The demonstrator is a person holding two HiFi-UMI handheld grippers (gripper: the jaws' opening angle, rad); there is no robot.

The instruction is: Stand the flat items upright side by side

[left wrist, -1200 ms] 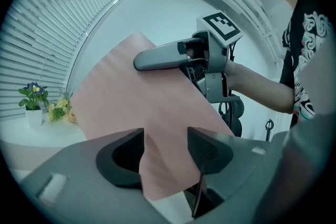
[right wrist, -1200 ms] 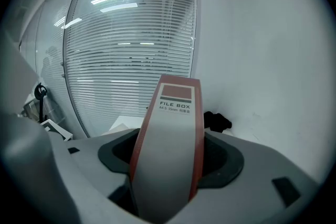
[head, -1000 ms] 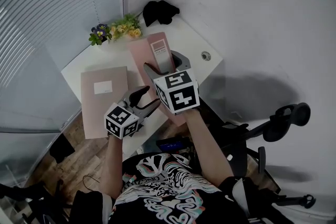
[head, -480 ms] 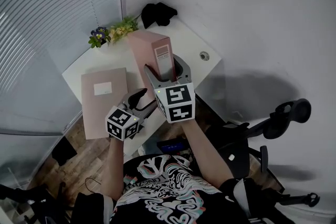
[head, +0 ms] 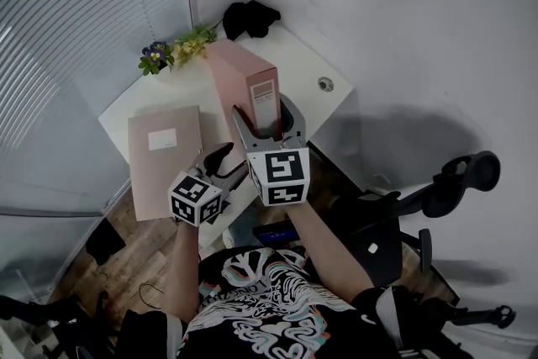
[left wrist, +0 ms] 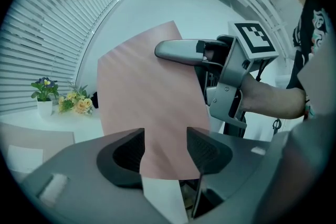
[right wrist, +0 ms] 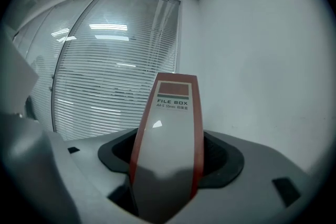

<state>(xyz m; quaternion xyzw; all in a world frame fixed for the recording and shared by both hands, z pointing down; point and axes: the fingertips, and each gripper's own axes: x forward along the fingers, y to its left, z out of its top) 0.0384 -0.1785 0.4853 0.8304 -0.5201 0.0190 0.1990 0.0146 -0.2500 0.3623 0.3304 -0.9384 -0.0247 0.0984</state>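
A pink file box stands nearly upright on the white desk, its labelled spine facing me. My right gripper is shut on that spine, one jaw on each side of it. A second pink file box lies flat at the desk's left, label up. My left gripper hovers open at the desk's front edge, between the two boxes, with nothing held. In the left gripper view, the upright box's broad face fills the space beyond the open left gripper.
A small pot of flowers and a black object sit at the desk's far corner. A round cable grommet is near the right edge. Window blinds run along the left; an office chair stands at the right.
The file box in my right gripper has been tipped up from lying nearly flat to standing nearly upright, and the right gripper has drawn back toward me. The left gripper has barely moved.
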